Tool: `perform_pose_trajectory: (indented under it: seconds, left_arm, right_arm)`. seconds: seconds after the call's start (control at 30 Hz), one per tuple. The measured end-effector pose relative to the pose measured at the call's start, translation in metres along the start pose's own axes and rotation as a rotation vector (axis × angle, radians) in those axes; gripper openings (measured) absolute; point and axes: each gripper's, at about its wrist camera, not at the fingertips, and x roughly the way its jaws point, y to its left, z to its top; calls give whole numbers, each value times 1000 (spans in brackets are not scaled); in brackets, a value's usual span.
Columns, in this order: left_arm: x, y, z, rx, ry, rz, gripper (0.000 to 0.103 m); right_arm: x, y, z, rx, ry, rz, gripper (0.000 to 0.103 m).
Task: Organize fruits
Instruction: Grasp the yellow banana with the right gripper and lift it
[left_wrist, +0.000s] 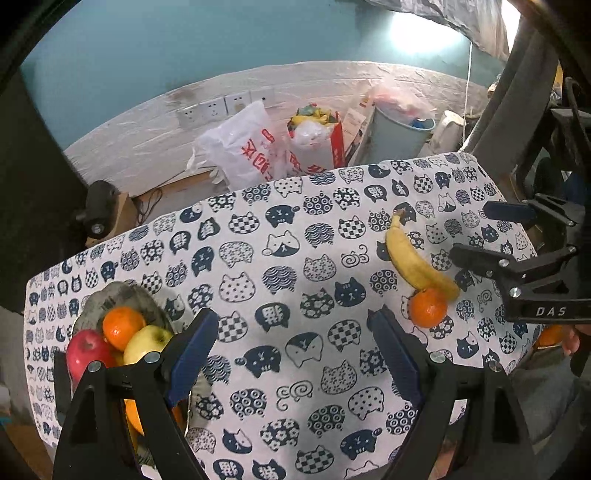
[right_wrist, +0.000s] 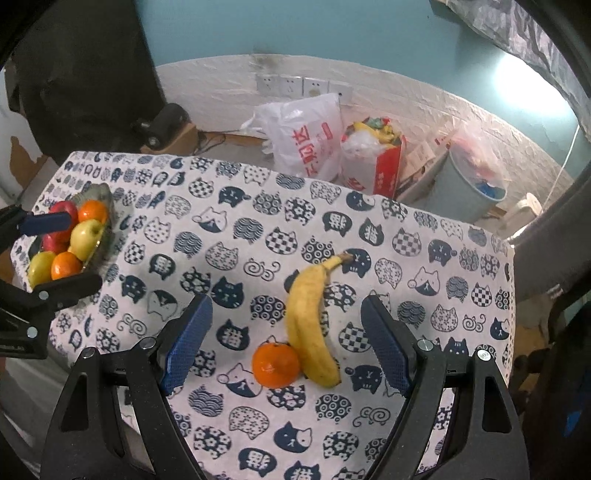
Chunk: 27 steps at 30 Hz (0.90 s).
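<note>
A banana and an orange lie touching on the cat-print tablecloth. My right gripper is open and empty, its blue pads either side of them and a little above. A glass bowl at the table's left end holds red apples, a yellow-green apple and oranges. My left gripper is open and empty over the cloth, just right of the bowl. The left wrist view shows the banana, the orange and the right gripper at the right.
Behind the table stand a white plastic bag, a red bag of scraps and a blue bin against a white brick wall. The table's far edge and right edge are near. A black object sits back left.
</note>
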Motion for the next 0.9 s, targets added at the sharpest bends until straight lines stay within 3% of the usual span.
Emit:
perform_pose_trajectory:
  seconds: [0.73,0.9]
  left_arm:
    - [88,-18,21,27,98,-11,87]
    - [97,-18,20,30,118,-5,87]
  right_arm:
    - [104,-27,-10,34,185,10,83]
    - [124,-26,-11,29,226,21,71]
